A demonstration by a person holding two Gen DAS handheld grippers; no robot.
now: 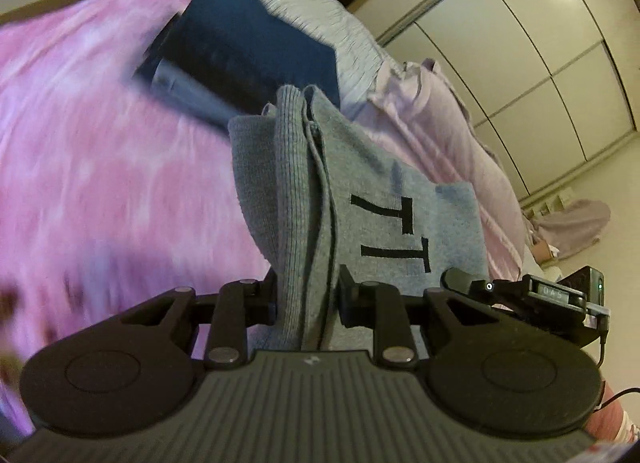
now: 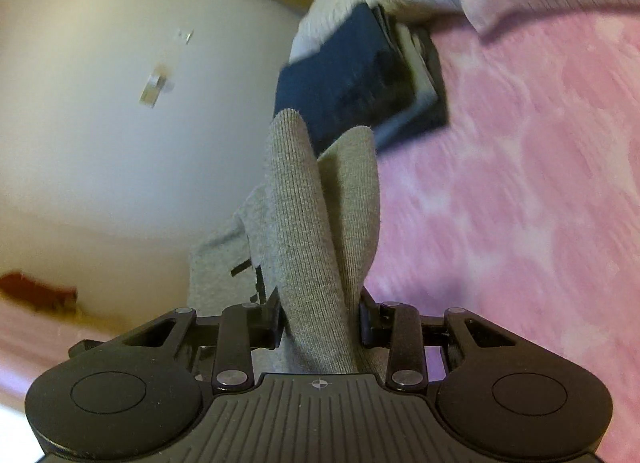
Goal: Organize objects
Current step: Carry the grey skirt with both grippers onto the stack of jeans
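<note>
A grey knit garment (image 1: 360, 199) with black "TT" letters hangs bunched between the fingers of my left gripper (image 1: 308, 295), which is shut on it. Above the pink bedspread (image 1: 120, 183), the same grey garment (image 2: 320, 223) rises folded from my right gripper (image 2: 320, 315), also shut on it. The black body of the right gripper (image 1: 560, 297) shows at the garment's right edge in the left wrist view. Behind the garment lies a stack of folded clothes with a dark navy piece on top (image 1: 248, 51) (image 2: 344, 83).
A striped grey pillow (image 1: 312, 3) and a lavender blanket (image 1: 432, 111) lie beyond the stack. White wardrobe doors (image 1: 520, 43) stand to the right, with a lilac heap (image 1: 572, 227) on the floor. A white wall (image 2: 120, 123) fills the right wrist view's left side.
</note>
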